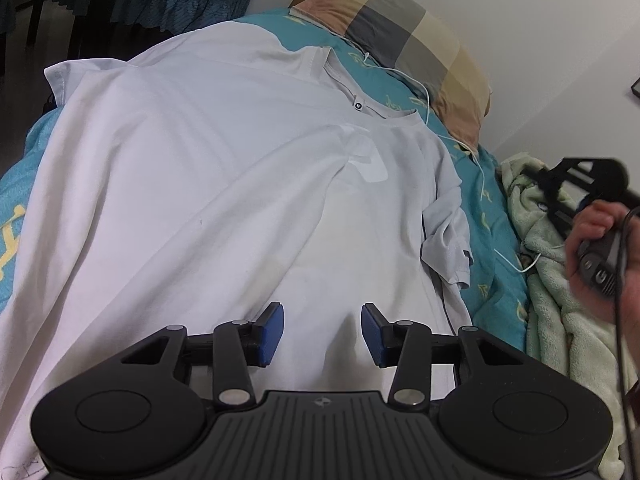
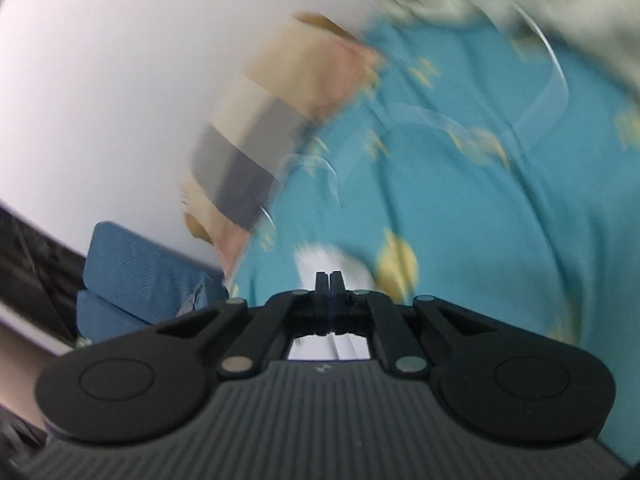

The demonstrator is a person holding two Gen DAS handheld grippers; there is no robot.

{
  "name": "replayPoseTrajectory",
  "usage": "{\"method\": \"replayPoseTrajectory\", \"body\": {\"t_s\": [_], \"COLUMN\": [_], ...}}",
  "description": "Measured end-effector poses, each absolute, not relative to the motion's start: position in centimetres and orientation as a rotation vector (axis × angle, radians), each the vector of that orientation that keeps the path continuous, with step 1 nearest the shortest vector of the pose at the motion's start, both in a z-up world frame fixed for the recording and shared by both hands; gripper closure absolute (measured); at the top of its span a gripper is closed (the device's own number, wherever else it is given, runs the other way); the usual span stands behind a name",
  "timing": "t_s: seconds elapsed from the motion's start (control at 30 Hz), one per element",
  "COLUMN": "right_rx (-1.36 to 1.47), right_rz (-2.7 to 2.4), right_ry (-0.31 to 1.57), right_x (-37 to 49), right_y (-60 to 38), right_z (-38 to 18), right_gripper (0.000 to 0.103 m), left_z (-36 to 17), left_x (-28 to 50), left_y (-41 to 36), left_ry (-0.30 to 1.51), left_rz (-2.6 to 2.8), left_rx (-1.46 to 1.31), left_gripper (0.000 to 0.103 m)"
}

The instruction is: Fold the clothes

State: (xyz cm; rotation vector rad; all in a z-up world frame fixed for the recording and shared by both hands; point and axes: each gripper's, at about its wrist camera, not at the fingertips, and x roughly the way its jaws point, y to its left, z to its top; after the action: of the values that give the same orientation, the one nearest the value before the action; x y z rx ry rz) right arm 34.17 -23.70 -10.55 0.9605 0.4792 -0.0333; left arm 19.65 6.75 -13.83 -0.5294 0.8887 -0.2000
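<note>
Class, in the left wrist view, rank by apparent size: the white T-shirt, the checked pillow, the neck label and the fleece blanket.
Largest to smallest as they appear:
1. white T-shirt
2. checked pillow and fleece blanket: look alike; the blanket is cut off and nearer, so unranked
3. neck label
</note>
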Motion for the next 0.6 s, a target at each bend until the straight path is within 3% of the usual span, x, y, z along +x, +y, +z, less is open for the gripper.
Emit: {"method": "replayPoseTrajectory", "body": {"t_s": [0.13, 0.33, 0.6], "right_rx": [0.996, 1.253, 1.383], "right_rz": [-0.04, -0.022, -0.024], "right_ry": [0.571, 0.774, 0.861], "right_x": [34.1, 29.7, 26.4], "right_y": [-25.5, -24.7, -22.1], "right_z": [-10.4, -16.3, -20.0], "right_gripper": [0.1, 0.097, 0.096], "left_z": [-13.9, -13.8, -13.7], "left_x": [19.8, 19.5, 19.5], "left_y": [6.7, 6.6, 6.7], "left_ry": [0.886, 0.88, 0.884], "left_rz": [-0.198, -0.201, -0.201], "left_rx": [-0.524, -0.503, -0.509], "left_gripper": [0.057, 0.057, 0.056]}}
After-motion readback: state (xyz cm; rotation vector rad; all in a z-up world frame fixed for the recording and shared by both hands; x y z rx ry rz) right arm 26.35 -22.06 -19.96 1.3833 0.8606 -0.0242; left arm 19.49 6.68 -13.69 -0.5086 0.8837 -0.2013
